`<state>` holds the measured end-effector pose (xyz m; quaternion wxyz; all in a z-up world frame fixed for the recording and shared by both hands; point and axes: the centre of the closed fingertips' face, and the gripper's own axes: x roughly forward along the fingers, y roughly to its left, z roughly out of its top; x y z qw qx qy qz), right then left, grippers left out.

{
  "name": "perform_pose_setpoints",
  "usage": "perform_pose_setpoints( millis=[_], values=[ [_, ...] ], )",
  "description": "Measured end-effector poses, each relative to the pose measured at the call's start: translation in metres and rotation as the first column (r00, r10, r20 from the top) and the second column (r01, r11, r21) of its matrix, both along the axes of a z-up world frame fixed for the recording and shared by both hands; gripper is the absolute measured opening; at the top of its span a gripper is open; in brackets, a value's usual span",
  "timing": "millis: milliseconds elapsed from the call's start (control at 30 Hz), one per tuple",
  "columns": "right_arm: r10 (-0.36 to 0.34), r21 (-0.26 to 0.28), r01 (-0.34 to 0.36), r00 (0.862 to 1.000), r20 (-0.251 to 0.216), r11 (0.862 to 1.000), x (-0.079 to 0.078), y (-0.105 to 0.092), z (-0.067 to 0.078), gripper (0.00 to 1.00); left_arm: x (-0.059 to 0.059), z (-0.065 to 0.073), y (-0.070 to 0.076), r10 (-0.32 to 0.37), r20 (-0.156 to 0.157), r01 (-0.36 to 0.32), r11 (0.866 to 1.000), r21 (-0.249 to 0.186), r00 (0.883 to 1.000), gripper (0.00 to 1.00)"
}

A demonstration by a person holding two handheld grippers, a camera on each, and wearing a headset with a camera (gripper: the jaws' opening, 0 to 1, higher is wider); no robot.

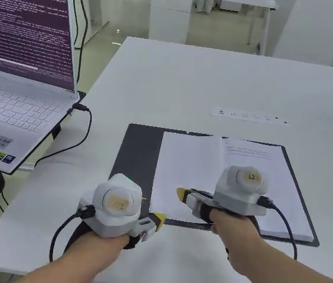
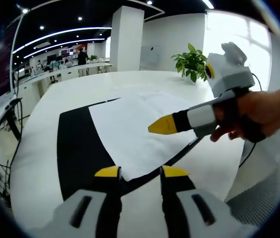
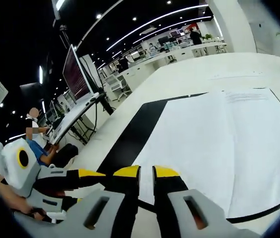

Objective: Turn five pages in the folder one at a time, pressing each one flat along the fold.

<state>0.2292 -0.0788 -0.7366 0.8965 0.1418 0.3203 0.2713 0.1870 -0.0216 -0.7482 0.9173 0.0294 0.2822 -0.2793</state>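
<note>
On the white worktop (image 1: 214, 76) the black folder (image 1: 137, 153) lies open near the front edge. At its near edge my left gripper (image 2: 141, 172) is slightly apart and empty. My right gripper (image 3: 146, 171) is nearly closed and empty.

"62" on right gripper (image 1: 183, 194) top

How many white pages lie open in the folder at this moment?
2. In the dark folder, a blank page lies left of the fold and a page with printed lines lies right of it. More sheets may be hidden under them.
</note>
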Motion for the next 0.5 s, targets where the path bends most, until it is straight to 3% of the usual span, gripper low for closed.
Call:
perform_pose_setpoints(
  millis=[167, 233, 300, 433, 467, 500],
  values=[
    [-0.063, 0.005, 0.063, 0.998, 0.004, 0.998, 0.003, -0.03, 0.003, 0.07, 0.017, -0.015, -0.01, 0.01, 0.001, -0.01, 1.0, 0.02, 1.0, 0.26],
    [-0.089, 0.002, 0.089, 0.996, 0.003, 0.996, 0.004, -0.044, 0.004, 0.07, 0.021, -0.025, -0.01, 0.022, -0.022, -0.021, 0.999, 0.038, 1.0, 0.23],
    [-0.115, -0.001, 0.115, 0.993, 0.004, 0.993, 0.005, -0.057, 0.003, 0.07, 0.024, -0.032, -0.01, 0.032, -0.019, -0.031, 0.998, 0.061, 0.999, 0.22],
    [-0.148, -0.004, 0.148, 0.989, 0.007, 0.989, 0.008, -0.077, 0.002, 0.06, 0.024, -0.04, -0.008, 0.057, -0.028, -0.055, 0.996, 0.076, 0.998, 0.22],
    [-0.153, -0.004, 0.153, 0.988, 0.006, 0.988, 0.008, -0.08, 0.001, 0.06, 0.023, -0.042, -0.007, 0.067, -0.025, -0.065, 0.995, 0.079, 0.997, 0.21],
    [-0.16, -0.003, 0.16, 0.987, 0.004, 0.987, 0.01, -0.084, 0.0, 0.05, 0.024, -0.04, -0.006, 0.071, -0.003, -0.071, 0.994, 0.08, 0.997, 0.2]
  ],
)
